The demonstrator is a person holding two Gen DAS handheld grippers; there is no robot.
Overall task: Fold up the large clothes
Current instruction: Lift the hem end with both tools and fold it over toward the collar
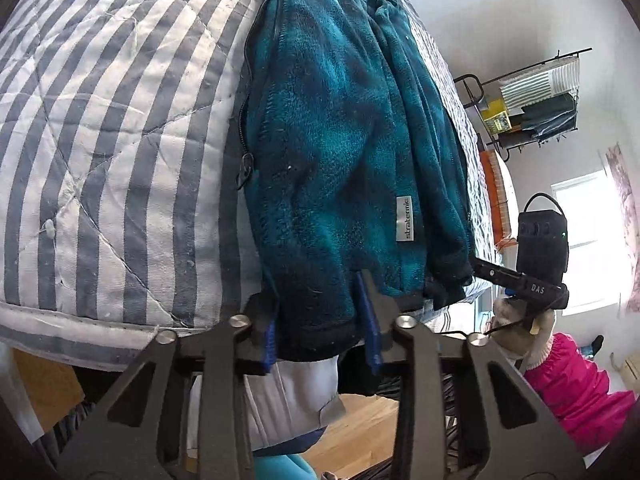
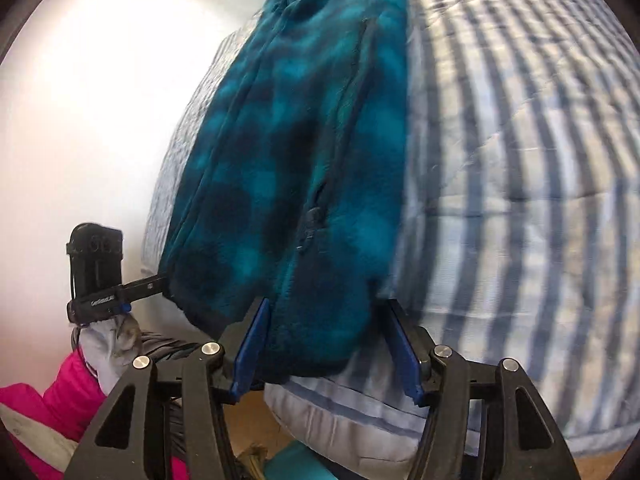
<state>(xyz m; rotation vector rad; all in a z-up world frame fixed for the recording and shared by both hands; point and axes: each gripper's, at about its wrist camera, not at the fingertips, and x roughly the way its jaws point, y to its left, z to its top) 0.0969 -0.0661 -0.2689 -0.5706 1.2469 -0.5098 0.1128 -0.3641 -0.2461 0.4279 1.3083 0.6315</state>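
Fleece jacket (image 1: 344, 152) lies lengthwise away along the striped bed (image 1: 112, 128), its near hem between the spread, unclosed fingers of left gripper (image 1: 320, 328) and right gripper (image 2: 326, 346).

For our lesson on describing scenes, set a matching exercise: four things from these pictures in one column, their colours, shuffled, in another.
Things:
1. fleece jacket
2. quilt
3. puffy sleeve
4. gripper pads

Colours:
A. bright pink
B. teal with dark checks
C. solid blue
D. white with grey-blue stripes

Pairs: 1-B, 2-D, 3-A, 4-C
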